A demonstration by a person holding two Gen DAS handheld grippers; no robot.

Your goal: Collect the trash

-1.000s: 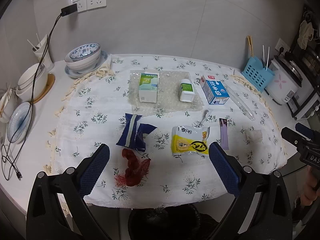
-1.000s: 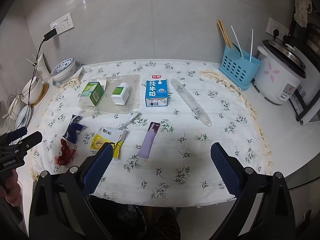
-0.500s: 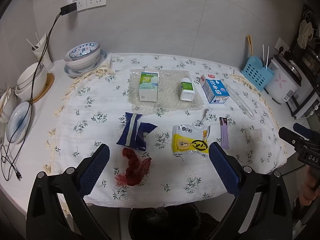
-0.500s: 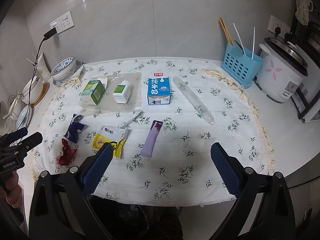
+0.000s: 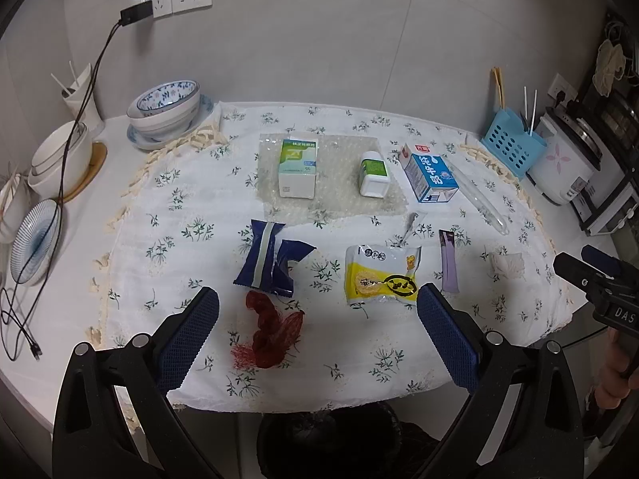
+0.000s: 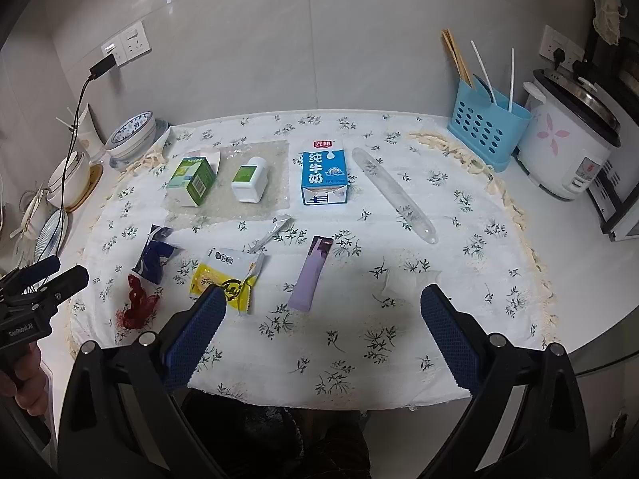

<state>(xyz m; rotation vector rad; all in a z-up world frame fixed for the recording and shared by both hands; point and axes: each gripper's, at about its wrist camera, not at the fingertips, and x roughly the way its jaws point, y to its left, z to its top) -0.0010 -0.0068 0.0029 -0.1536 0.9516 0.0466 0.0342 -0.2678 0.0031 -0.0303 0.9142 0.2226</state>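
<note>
Trash lies on a flowered tablecloth (image 5: pixel 191 239): a red net scrap (image 5: pixel 273 329), a dark blue wrapper (image 5: pixel 271 257), a yellow snack packet (image 5: pixel 381 275), a purple sachet (image 5: pixel 449 265), a white tissue (image 5: pixel 507 263), a milk carton (image 5: pixel 429 177), a green box (image 5: pixel 298 167), a white bottle (image 5: pixel 373 173) and a clear tube (image 5: pixel 479 195). My left gripper (image 5: pixel 317 339) is open and empty above the front edge, over the red scrap. My right gripper (image 6: pixel 321 337) is open and empty, near the purple sachet (image 6: pixel 311 273) and tissue (image 6: pixel 407 279).
Bowls (image 5: pixel 165 105) and plates (image 5: pixel 34 239) stand at the left with a charger cable (image 5: pixel 60 183). A blue utensil holder (image 6: pixel 485 135) and a rice cooker (image 6: pixel 567 147) stand at the right. A black bin (image 5: pixel 339 443) sits below the table's front edge.
Both grippers have moved slightly forward toward the table; the right one has also shifted a little left. Both stay open. Nothing on the table has moved.
</note>
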